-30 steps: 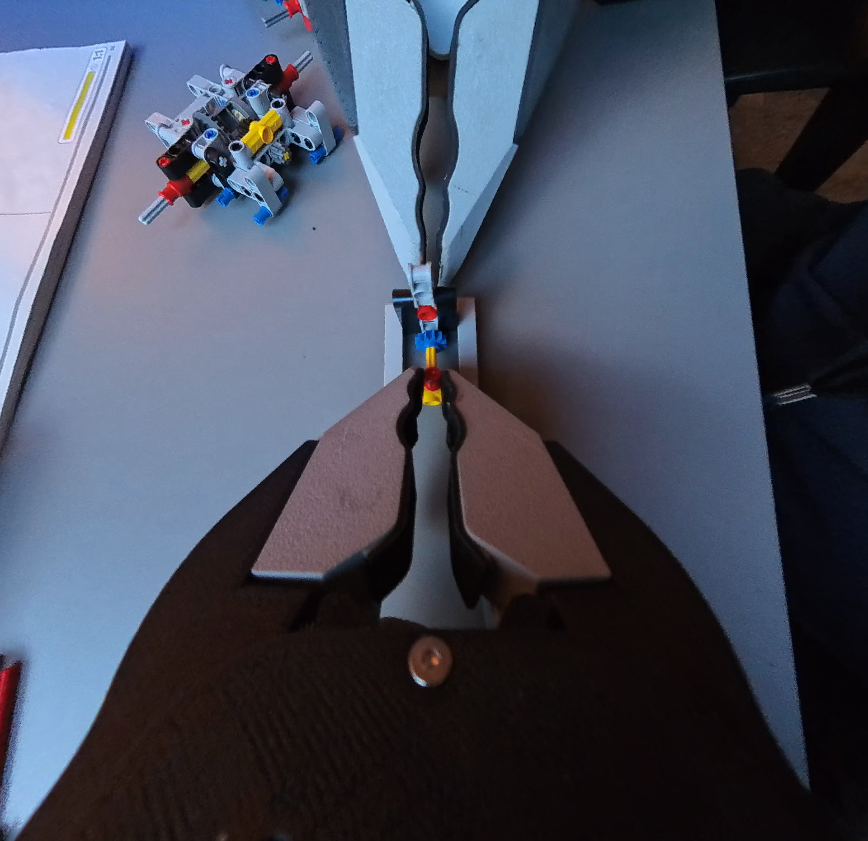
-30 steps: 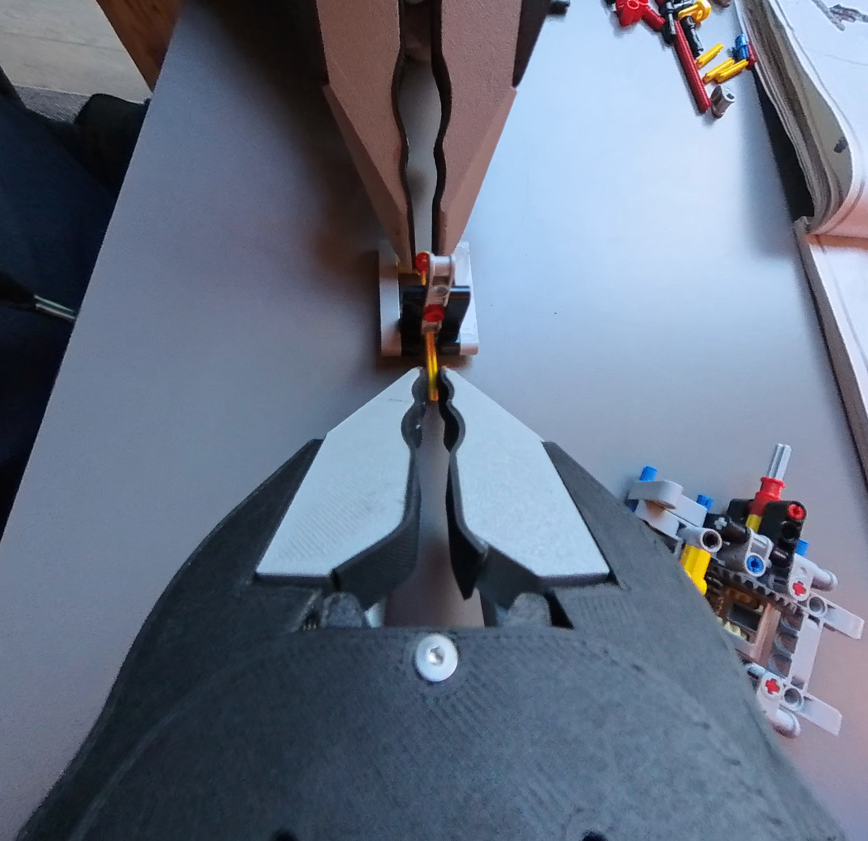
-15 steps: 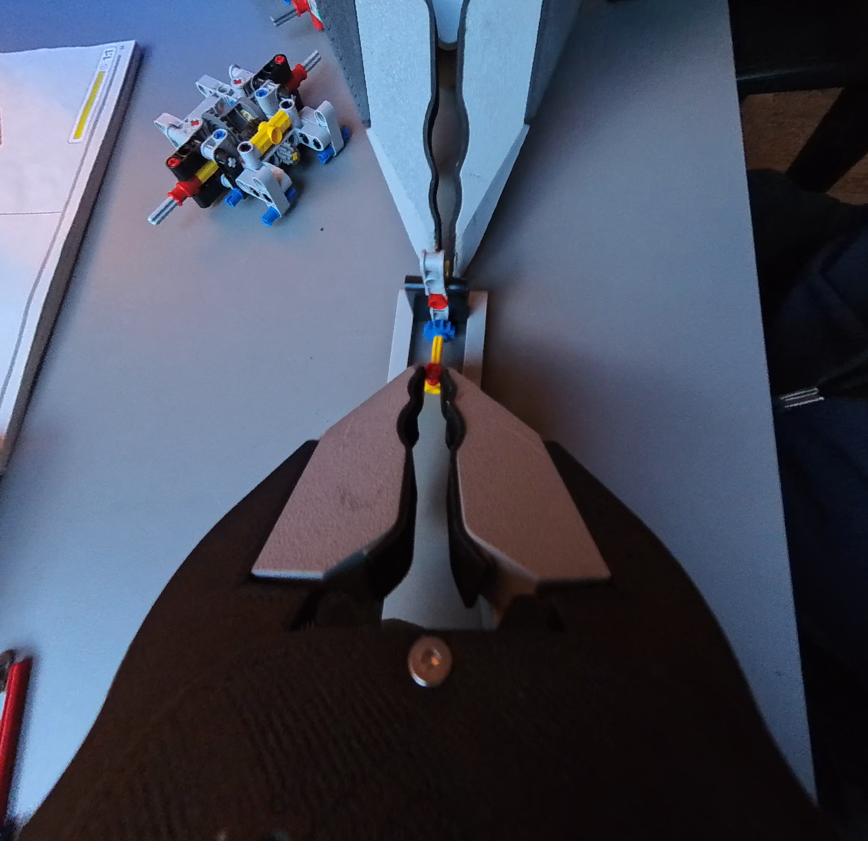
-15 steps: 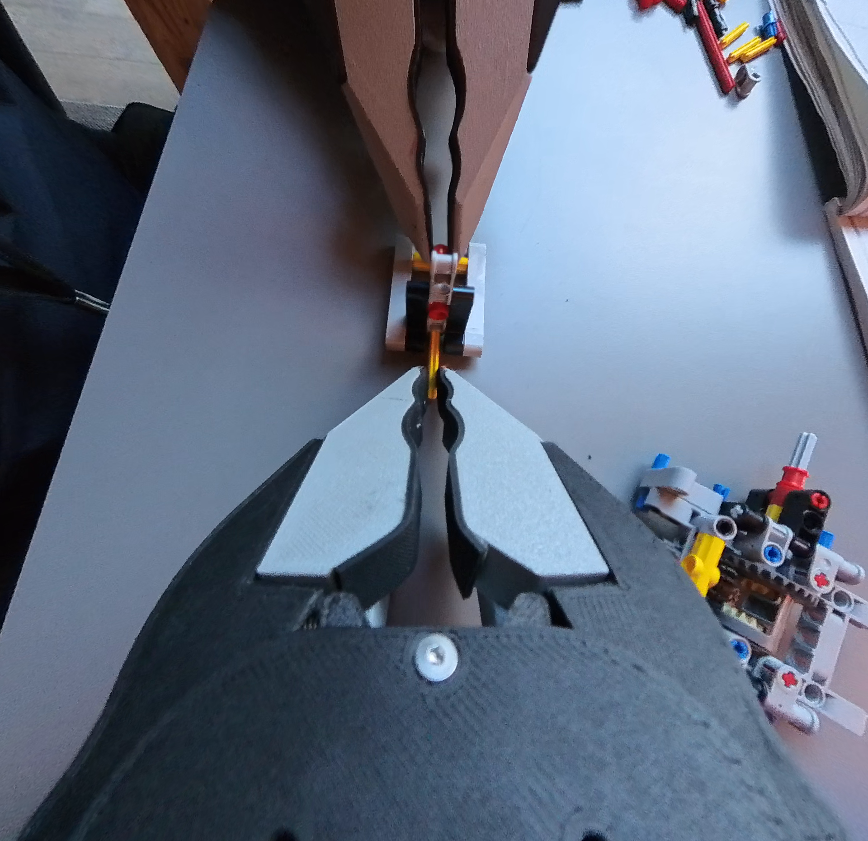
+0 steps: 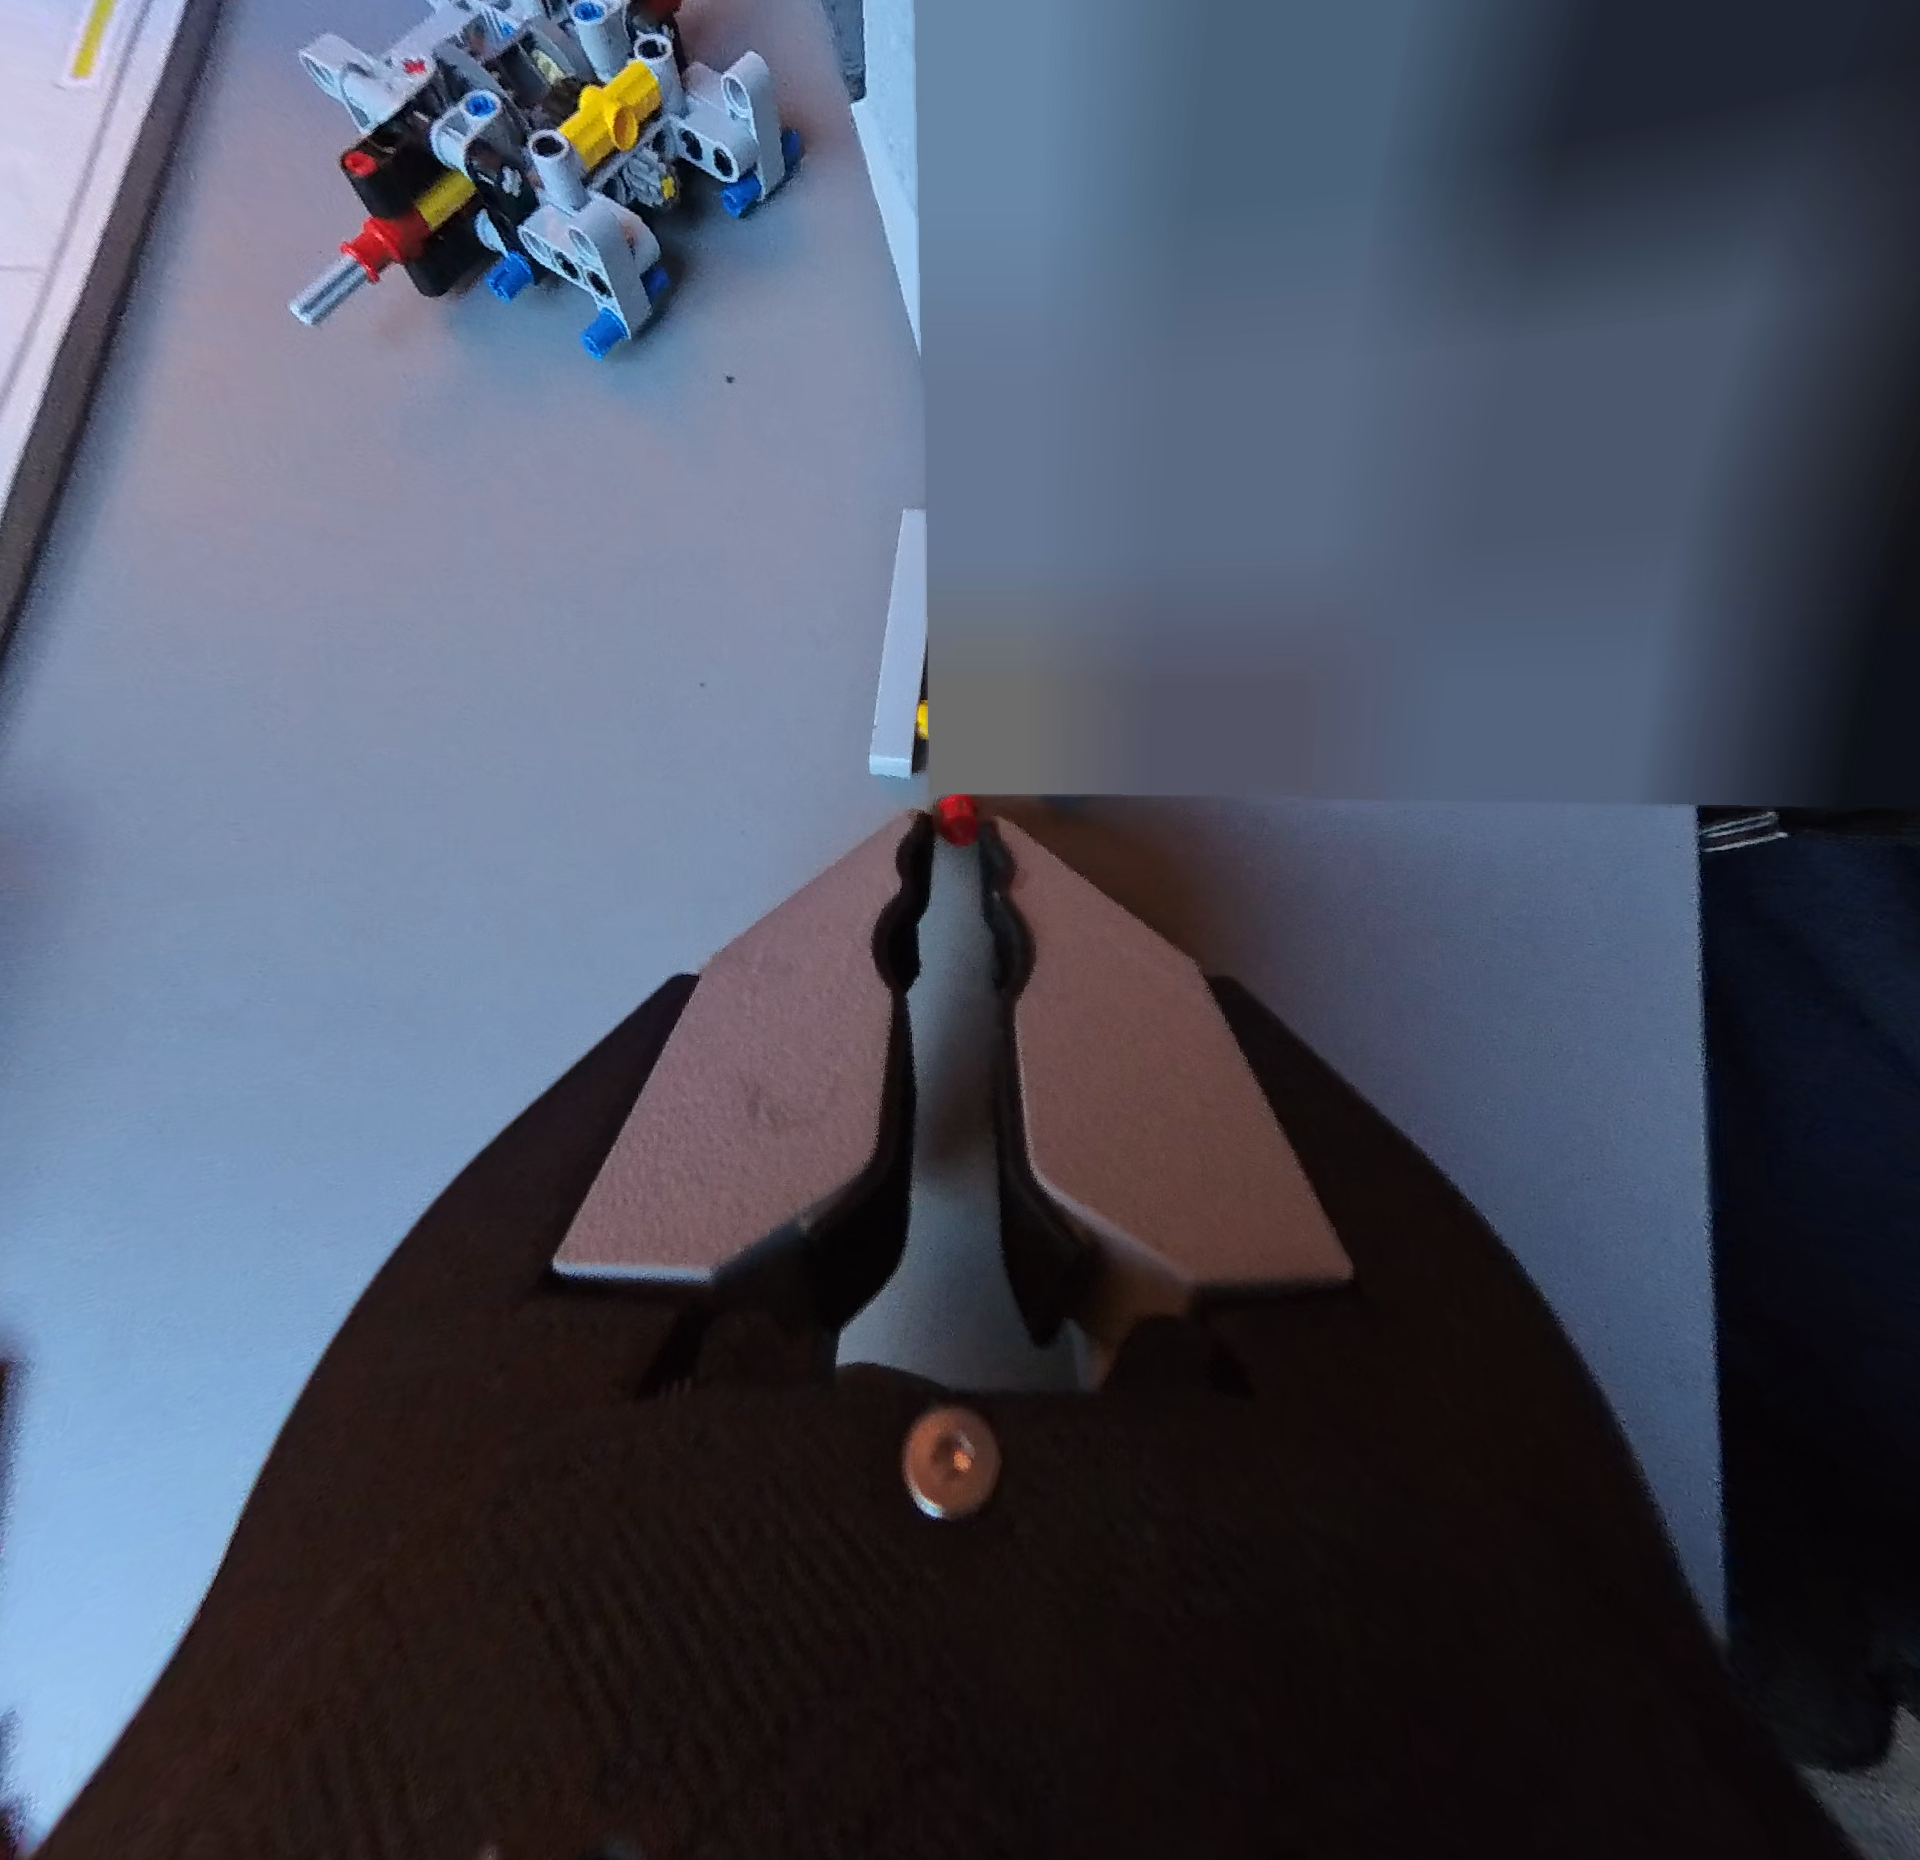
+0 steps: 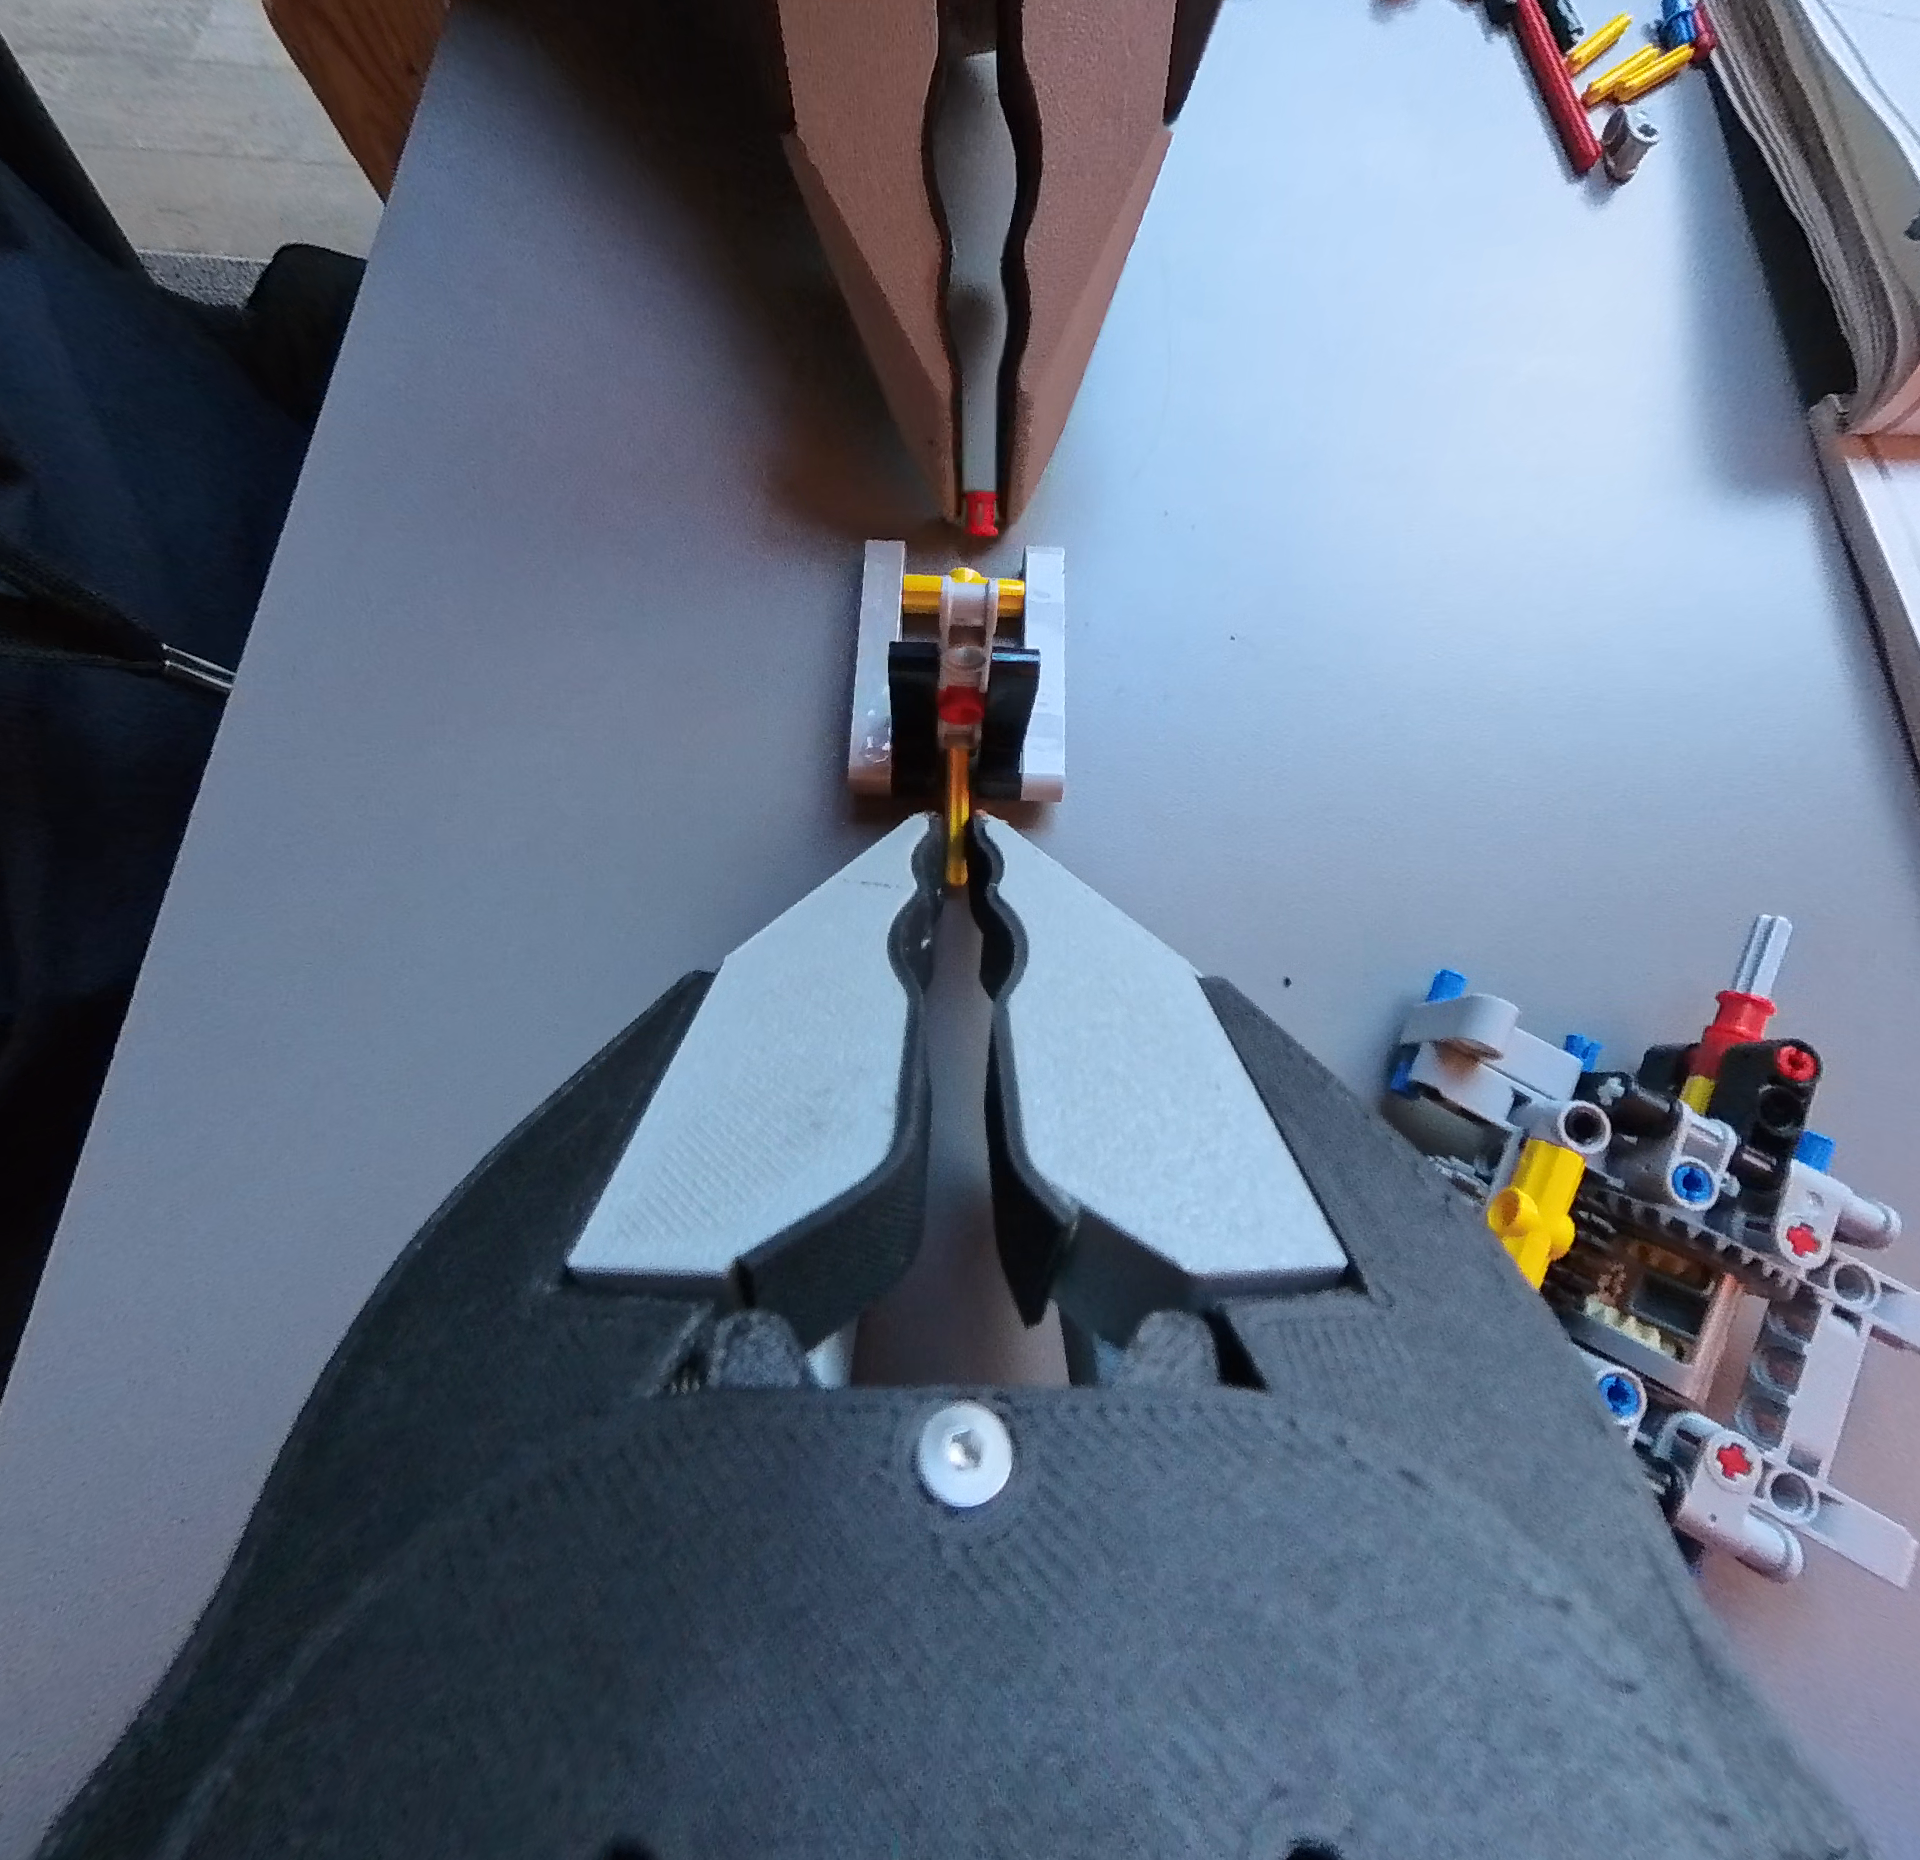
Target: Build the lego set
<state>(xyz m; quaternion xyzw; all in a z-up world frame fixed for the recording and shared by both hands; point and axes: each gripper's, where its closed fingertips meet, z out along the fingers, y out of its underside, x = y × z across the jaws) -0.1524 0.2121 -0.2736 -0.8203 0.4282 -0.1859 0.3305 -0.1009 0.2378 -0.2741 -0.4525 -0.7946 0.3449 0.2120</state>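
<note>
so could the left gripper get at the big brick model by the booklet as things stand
Probably not yet: the left gripper is shut on a small red piece. The way to the model across the grey table looks free.

Two grippers: the left gripper [image 6: 978, 509] with brown fingers, the right gripper [image 6: 954, 842] with grey fingers. One small brick assembly [image 6: 961, 672] between them, comprising two grey side beams, two black pieces, one yellow cross axle, one orange-yellow axle, one red bush; one further small red piece [image 6: 980, 511] at the left gripper's tips. One large multicoloured brick assembly [image 6: 1704, 1249]; one scatter of loose red, yellow, black and blue parts [image 6: 1558, 34], number uncertain; one stack of paper booklets [image 6: 1829, 148]; one grey table [image 6: 520, 667].
</note>
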